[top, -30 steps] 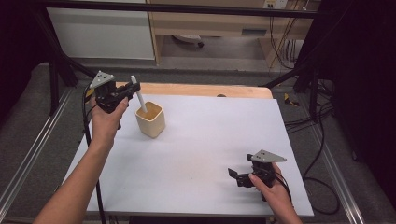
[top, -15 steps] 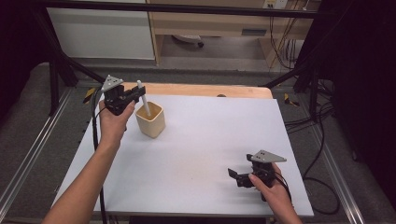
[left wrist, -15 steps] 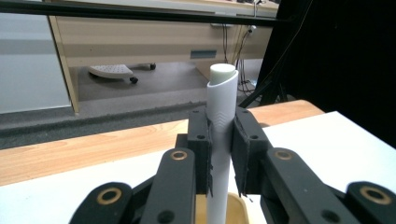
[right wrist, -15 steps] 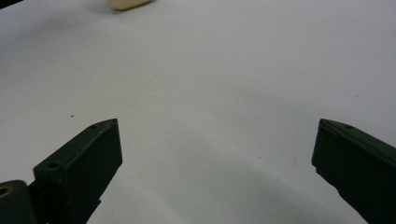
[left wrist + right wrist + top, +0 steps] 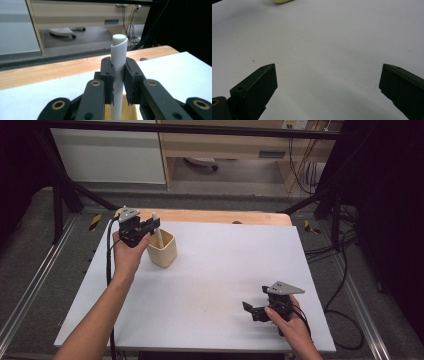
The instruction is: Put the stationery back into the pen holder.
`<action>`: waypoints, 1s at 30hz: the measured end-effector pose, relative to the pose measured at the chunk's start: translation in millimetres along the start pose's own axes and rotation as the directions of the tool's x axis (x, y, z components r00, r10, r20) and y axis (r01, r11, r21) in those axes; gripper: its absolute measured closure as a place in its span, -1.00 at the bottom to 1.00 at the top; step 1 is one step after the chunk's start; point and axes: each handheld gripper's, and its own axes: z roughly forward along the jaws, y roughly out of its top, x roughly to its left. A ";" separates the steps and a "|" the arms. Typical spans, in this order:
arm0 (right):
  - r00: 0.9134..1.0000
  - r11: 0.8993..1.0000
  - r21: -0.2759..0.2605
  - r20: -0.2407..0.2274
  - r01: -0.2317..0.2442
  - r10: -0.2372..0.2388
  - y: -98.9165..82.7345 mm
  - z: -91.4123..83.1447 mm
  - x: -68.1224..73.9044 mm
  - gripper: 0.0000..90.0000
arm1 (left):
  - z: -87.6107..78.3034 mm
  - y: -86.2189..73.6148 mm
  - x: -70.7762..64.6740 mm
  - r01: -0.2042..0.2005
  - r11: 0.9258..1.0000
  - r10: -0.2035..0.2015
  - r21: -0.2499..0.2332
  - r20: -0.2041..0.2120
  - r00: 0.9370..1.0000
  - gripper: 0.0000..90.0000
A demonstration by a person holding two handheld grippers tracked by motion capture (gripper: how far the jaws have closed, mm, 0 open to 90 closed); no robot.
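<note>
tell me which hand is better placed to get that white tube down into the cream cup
Left. The left gripper is already shut on the white tube, held upright over the cream cup. The right gripper rests open on the white table, well away from the cup.

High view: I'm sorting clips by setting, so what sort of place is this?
Probably a lab or workshop recording station, not a home: a white table framed by metal rails, loose cables on a grey floor, and a handheld gripper resting on the table.

White table [image 5: 210,285], cream cup [image 5: 163,253] on it
</note>
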 end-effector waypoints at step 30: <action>1.000 1.000 -0.027 0.023 -0.001 0.002 3.9 -8.2 -7.5 -0.95 | -22.4 8.2 -10.0 0.006 0.997 -0.011 -0.075 -0.063 0.998 -0.88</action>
